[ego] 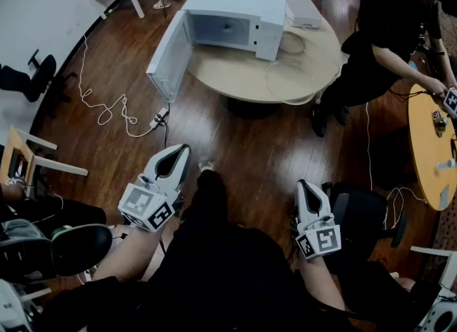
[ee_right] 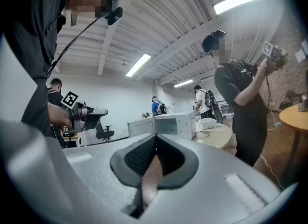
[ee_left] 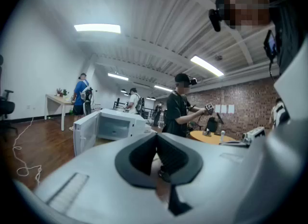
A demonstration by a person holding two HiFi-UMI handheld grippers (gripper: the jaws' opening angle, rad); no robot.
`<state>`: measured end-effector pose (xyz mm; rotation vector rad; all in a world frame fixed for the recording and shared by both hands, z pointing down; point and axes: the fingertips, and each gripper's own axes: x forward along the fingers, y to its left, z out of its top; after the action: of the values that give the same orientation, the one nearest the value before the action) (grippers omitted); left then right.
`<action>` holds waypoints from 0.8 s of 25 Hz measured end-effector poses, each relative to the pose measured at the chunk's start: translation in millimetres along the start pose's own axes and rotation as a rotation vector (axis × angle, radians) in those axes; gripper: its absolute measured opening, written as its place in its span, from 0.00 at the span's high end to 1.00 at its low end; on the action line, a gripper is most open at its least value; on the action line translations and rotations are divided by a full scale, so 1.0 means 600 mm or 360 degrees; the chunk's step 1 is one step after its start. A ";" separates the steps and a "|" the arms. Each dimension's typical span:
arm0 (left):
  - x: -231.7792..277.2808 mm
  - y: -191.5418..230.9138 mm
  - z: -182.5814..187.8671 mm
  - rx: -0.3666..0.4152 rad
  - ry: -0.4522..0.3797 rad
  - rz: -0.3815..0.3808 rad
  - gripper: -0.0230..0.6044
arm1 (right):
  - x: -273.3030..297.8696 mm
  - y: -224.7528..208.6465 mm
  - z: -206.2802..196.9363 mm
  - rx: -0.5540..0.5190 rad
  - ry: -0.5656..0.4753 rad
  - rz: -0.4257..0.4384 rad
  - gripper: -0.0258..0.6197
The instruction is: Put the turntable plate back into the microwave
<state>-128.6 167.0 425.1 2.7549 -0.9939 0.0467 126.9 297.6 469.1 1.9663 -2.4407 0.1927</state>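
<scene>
A white microwave [ego: 228, 20] stands on a round beige table [ego: 235, 81] across the room, its door [ego: 169, 56] swung wide open to the left. The clear glass turntable plate [ego: 300, 81] lies flat on the table to the right of the microwave. Both grippers are held low by the person's lap, far from the table. My left gripper [ego: 182, 152] is shut with nothing in it, and so is my right gripper [ego: 305, 184]. In the left gripper view its jaws [ee_left: 156, 135] meet, with the microwave [ee_left: 115, 124] beyond. In the right gripper view the right gripper [ee_right: 155, 138] is likewise shut, the microwave [ee_right: 168, 122] far ahead.
A person in black [ego: 385, 31] stands at the table's right side. A yellow round table [ego: 428, 145] is at the right edge. A white cable [ego: 107, 109] and power strip [ego: 158, 118] lie on the wooden floor left of the table. A black office chair [ego: 357, 209] stands near my right gripper.
</scene>
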 end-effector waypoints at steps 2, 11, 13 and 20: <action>0.041 0.041 0.015 -0.0011 -0.0022 -0.0033 0.96 | 0.046 -0.016 -0.003 0.0027 0.0008 -0.0074 0.96; 0.210 0.189 0.106 0.0046 -0.0025 -0.0244 0.96 | 0.311 0.034 0.045 -0.0083 0.0070 0.0077 0.96; 0.260 0.215 0.120 0.0102 -0.0028 -0.0285 0.96 | 0.367 0.010 0.035 0.0042 0.0102 0.0013 0.96; 0.344 0.253 0.143 0.0023 -0.0024 -0.0412 0.96 | 0.391 -0.095 -0.024 0.0264 0.0229 -0.0448 0.96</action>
<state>-69.1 -94.2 390.8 2.8761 -0.6350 -0.0073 130.9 59.0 507.2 2.2454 -2.0938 0.5275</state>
